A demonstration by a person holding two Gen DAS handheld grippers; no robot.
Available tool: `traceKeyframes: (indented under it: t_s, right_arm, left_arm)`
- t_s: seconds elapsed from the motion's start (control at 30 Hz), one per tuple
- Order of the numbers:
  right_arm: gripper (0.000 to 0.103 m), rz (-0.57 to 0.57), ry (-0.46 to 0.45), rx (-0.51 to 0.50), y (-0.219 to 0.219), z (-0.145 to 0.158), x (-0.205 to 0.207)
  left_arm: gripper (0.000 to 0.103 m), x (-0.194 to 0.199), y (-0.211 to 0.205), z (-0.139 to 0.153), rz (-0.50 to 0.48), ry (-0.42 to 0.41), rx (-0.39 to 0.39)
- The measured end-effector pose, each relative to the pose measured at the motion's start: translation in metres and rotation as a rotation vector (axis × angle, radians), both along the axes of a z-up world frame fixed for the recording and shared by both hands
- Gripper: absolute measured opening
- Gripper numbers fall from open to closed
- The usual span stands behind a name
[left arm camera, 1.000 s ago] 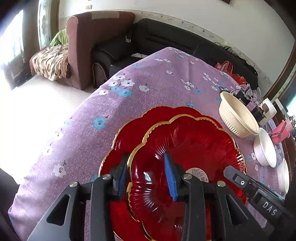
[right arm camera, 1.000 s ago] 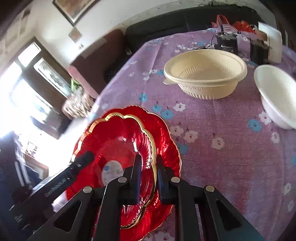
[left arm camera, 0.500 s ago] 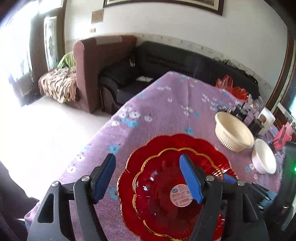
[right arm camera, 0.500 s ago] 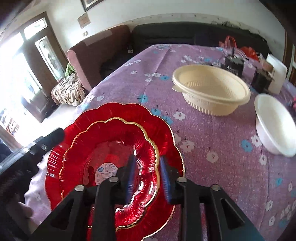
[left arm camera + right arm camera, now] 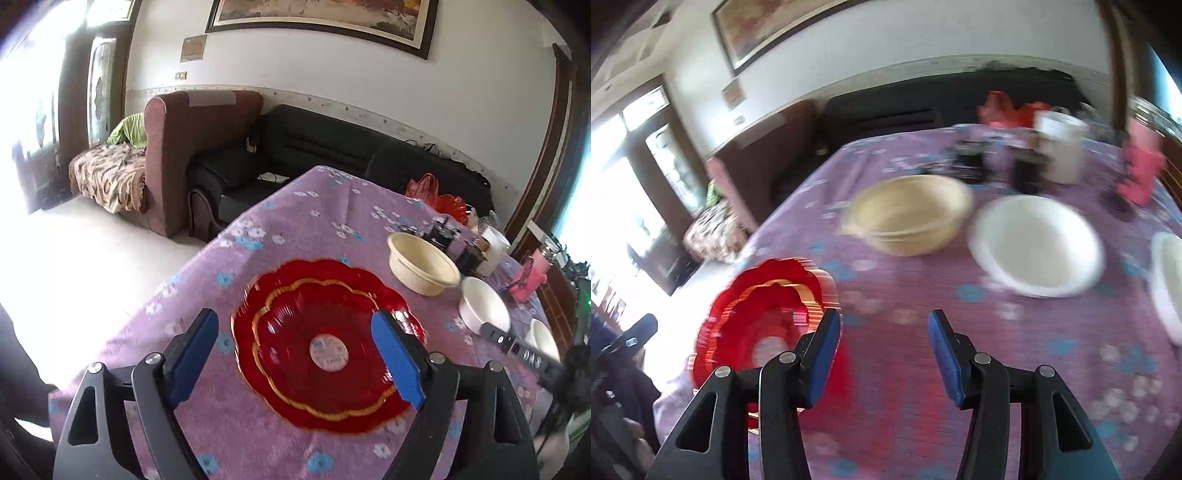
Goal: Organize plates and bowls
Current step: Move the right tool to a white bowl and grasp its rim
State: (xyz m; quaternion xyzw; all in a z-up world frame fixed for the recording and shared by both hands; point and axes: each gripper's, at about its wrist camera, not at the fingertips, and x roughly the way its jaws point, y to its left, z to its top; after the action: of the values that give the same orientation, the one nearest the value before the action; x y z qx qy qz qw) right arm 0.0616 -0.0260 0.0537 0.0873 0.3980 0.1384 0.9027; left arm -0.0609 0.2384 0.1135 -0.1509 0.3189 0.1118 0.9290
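Both claws, left claw and right claw, are opening, empty; cream bowl at twelve o'clock could be knocked by a blurred, hasty reach.

The red plates looked like glossy, ribbed glass or plastic with gilt rims; the tablecloth was matt purple cloth; the white bowl looked smooth.

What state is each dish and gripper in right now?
small red plate: nested in the large red plate, released
large red plate: flat on the tablecloth
cream bowl: upright, empty
white bowl: upright, empty
left gripper: jaws opening, nothing gripped
right gripper: jaws opening, nothing between them
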Motion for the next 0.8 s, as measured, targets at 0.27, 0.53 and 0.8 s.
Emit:
traceKeyframes:
  t_s: [0.27,0.53,0.8]
  right_arm:
    - [0.054,-0.305,0.159,0.144,-0.118,-0.029,0.051]
    - [0.049,-0.371,0.255,0.203,-0.127,-0.047,0.114]
    - [0.010,-0.227,0.352,0.255,-0.131,-0.065,0.092]
  left_arm:
    - [0.085,-0.005,-0.026,-0.012,-0.084,0.046,-0.043]
    - [0.085,-0.001,-0.044,-0.008,-0.115,0.060,-0.001]
    - [0.085,0.008,-0.064,-0.007,-0.192,0.079,-0.030]
